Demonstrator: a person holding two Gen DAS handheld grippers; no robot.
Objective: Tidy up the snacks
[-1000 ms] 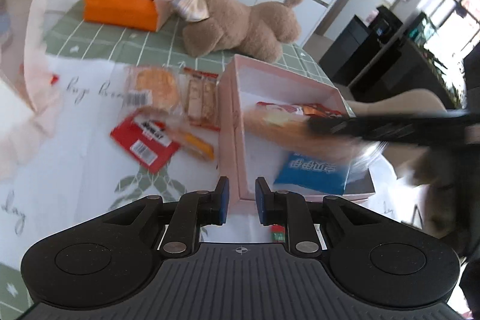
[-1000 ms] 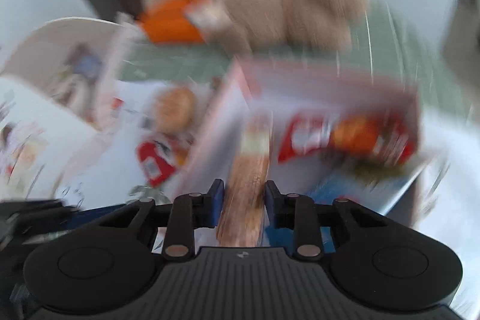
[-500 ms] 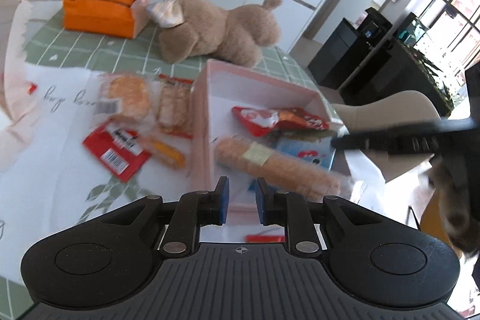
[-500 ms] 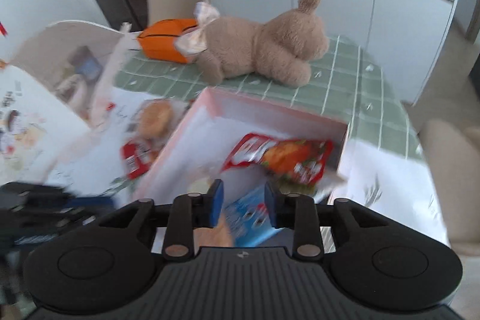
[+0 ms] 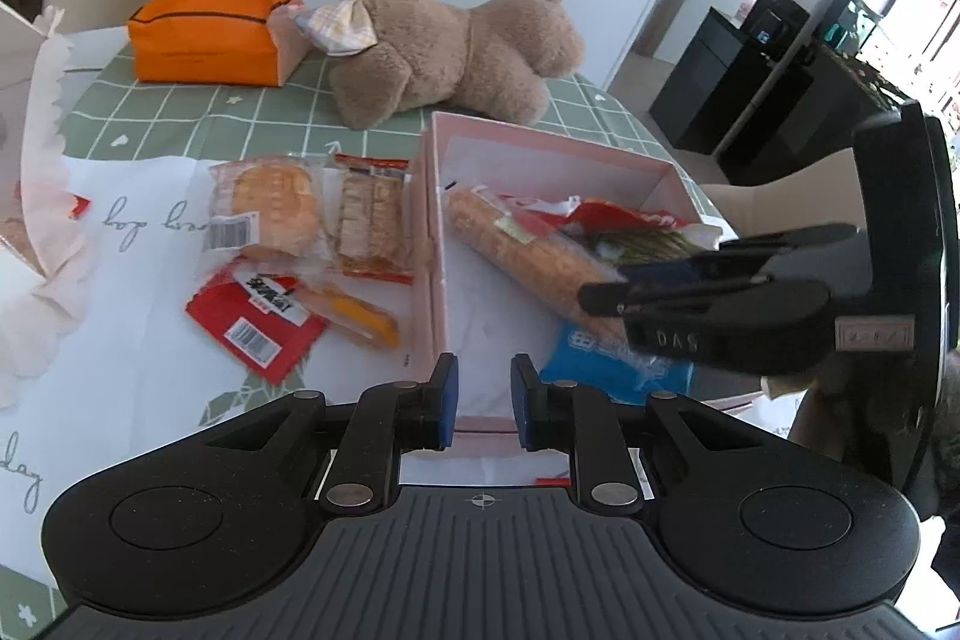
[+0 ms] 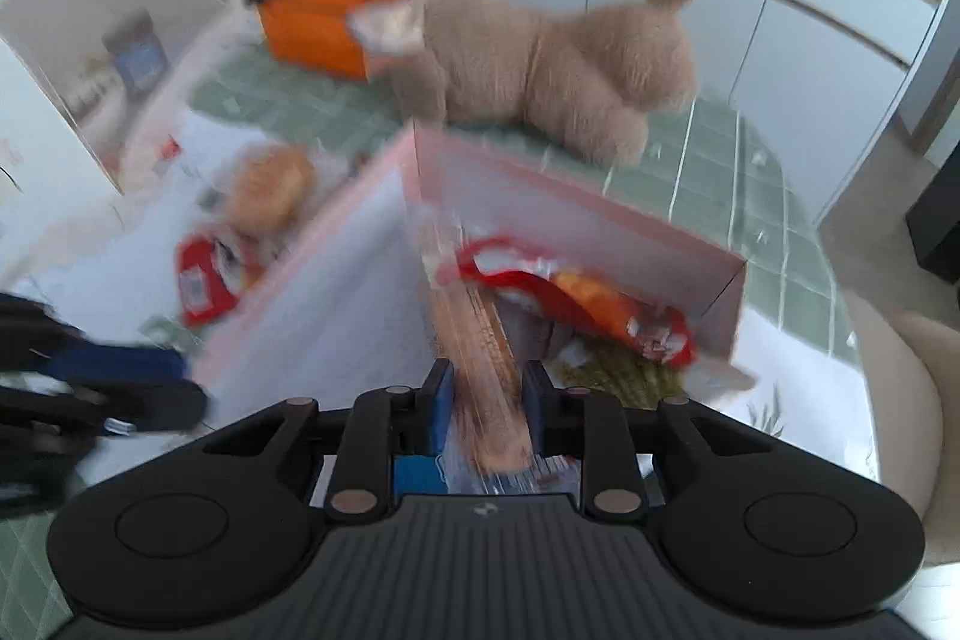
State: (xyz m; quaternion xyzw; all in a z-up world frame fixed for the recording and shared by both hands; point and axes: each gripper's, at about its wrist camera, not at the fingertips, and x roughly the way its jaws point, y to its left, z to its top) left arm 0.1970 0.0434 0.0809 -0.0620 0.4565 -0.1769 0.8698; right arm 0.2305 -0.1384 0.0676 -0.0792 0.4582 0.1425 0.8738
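Observation:
A pink box (image 5: 432,244) (image 6: 576,196) holds a red snack bag (image 5: 624,215) (image 6: 570,292), a blue packet (image 5: 612,364) and a long cracker sleeve (image 5: 522,250) (image 6: 474,328). My right gripper (image 6: 485,388) (image 5: 606,292) is over the box and shut on the near end of the cracker sleeve. My left gripper (image 5: 483,388) hovers at the box's near edge, jaws narrow with nothing between them. Left of the box lie a round-cake packet (image 5: 270,214), a biscuit packet (image 5: 369,220), a red packet (image 5: 255,322) and an orange stick (image 5: 354,313).
A brown plush bear (image 5: 456,52) (image 6: 558,58) and an orange pouch (image 5: 210,34) lie beyond the box on the green checked tablecloth (image 5: 180,124). A white paper bag (image 5: 30,112) stands at the left. Chairs stand around the table.
The right gripper let the cracker sleeve down into the box, drew back, then came in again and closed on the sleeve's near end. The left gripper shifted slightly.

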